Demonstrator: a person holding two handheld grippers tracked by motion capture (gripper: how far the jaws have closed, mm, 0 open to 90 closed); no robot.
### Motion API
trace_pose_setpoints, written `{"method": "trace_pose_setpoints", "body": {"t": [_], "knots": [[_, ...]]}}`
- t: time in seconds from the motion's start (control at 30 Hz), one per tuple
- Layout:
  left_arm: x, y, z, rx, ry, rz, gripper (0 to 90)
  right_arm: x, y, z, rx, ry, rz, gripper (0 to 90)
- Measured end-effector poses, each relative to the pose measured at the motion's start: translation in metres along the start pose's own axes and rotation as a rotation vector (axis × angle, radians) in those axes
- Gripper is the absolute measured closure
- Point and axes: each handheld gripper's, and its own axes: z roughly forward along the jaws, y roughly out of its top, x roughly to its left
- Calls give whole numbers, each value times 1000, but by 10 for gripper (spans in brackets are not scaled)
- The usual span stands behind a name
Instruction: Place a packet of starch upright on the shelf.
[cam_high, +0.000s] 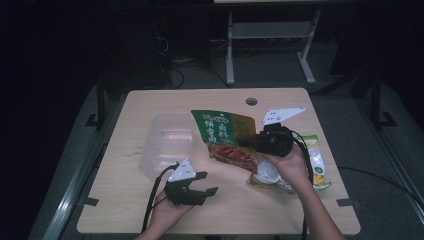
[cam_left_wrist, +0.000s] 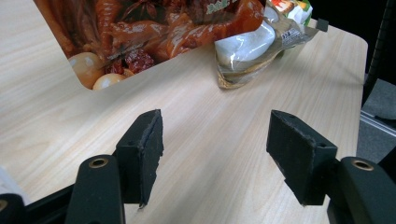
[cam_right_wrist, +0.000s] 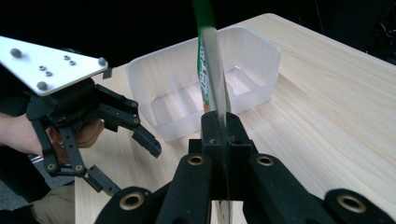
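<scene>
My right gripper (cam_right_wrist: 219, 135) clamps the green sauce packet (cam_high: 225, 137) edge-on, clear tub (cam_right_wrist: 205, 88) beyond it; my left gripper (cam_left_wrist: 215, 144) gapes empty over bare table (cam_left_wrist: 205, 116), a vacuum pouch (cam_left_wrist: 252, 46) ahead.

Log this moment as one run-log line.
right gripper: shut on green food pouch, lifted | left gripper: open, nothing between jaws | clear plastic tub: on table

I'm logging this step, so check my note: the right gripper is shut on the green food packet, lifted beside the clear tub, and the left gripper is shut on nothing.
One error: the left gripper is open, as the left gripper view shows. The rest holds.
</scene>
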Motion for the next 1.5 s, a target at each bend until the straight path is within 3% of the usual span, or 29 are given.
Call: {"method": "trace_pose_setpoints", "body": {"t": [0.4, 0.77, 1.1, 1.5], "knots": [[-4, 0, 1, -7, -3, 19, 331, -4, 18, 6, 4, 7, -6, 899], [-4, 0, -1, -7, -1, 30, 327, -11, 56, 25, 9, -3, -21, 900], [-5, -2, 1, -1, 2, 31, 316, -21, 92, 67, -7, 0, -31, 900], [-6, -1, 0, 6, 2, 50, 312, -30, 118, 125, -18, 12, -28, 900]]}}
